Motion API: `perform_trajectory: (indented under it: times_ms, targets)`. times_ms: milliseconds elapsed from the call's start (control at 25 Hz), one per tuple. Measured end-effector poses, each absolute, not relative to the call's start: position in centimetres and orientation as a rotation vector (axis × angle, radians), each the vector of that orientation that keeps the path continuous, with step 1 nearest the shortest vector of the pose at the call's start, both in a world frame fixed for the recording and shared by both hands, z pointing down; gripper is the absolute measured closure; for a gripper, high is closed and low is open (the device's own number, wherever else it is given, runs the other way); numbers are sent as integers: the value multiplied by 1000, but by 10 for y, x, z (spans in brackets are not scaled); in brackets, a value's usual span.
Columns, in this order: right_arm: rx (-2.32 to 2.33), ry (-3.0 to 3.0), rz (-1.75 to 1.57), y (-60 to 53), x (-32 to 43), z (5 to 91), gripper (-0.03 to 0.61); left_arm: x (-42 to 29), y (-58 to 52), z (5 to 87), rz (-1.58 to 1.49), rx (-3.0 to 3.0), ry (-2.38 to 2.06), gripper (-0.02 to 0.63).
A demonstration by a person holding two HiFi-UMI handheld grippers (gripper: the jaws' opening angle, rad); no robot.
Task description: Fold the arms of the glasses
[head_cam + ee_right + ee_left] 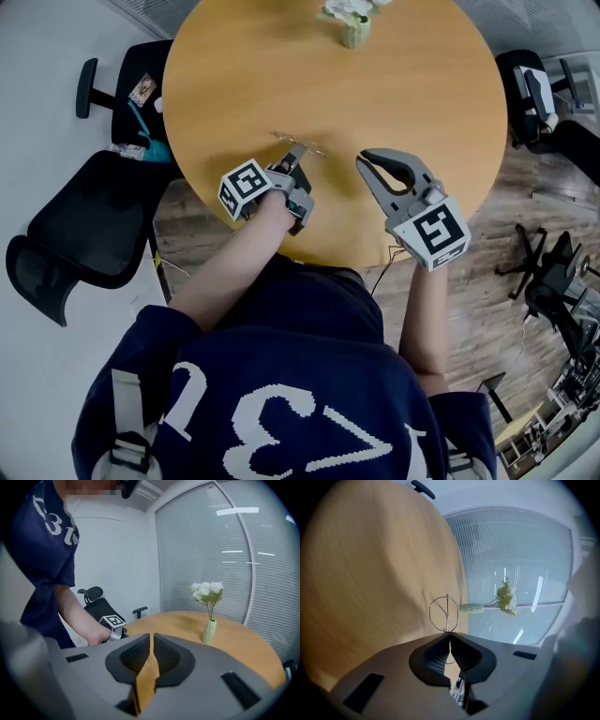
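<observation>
On my left, the left gripper [295, 159] reaches out over the near part of the round wooden table [394, 84]. Its jaws are pressed together on a thin wire part of the glasses [302, 146]. In the left gripper view I see that wire running back between the pads at the tip of the left gripper [449, 633]. One round rim of the glasses [444, 612] stands just beyond the tips, with a straight strand crossing it.

From the head view, the frame's long axis runs across the table from left to right, with the right end a little nearer to me. It sits crosswise to the jaws, which point away from me toward the far edge. The glasses sit right at the fingertips, over the wood not far in from the near rim. I cannot tell whether they rest on the surface or hang just clear of it.

To the right, well apart from the glasses, the right gripper [364, 159] hovers over the table near its edge. In its own view the right gripper [151, 637] has its jaws drawn together with nothing between them, and only the wood shows through the slit lower down.

A pale green vase [354, 31] of white flowers stands at the far side.
</observation>
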State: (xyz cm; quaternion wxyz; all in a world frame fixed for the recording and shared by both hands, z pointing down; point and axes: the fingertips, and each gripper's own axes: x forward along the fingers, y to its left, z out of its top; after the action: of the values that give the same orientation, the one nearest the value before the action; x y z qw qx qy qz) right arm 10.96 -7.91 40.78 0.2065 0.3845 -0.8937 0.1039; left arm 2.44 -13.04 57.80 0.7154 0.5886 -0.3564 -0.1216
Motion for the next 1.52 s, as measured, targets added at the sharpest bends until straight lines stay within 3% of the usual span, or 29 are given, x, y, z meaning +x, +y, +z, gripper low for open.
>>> perform_trajectory:
  times_ms: [1000,1520]
  targets:
    - [1117,-2452,286,-70,119,415,535,49,-173,593,-192,1374,-833,594]
    - [1484,-2399,59,-104,133,353,540,19,-187,453,-12,2226,-897,595]
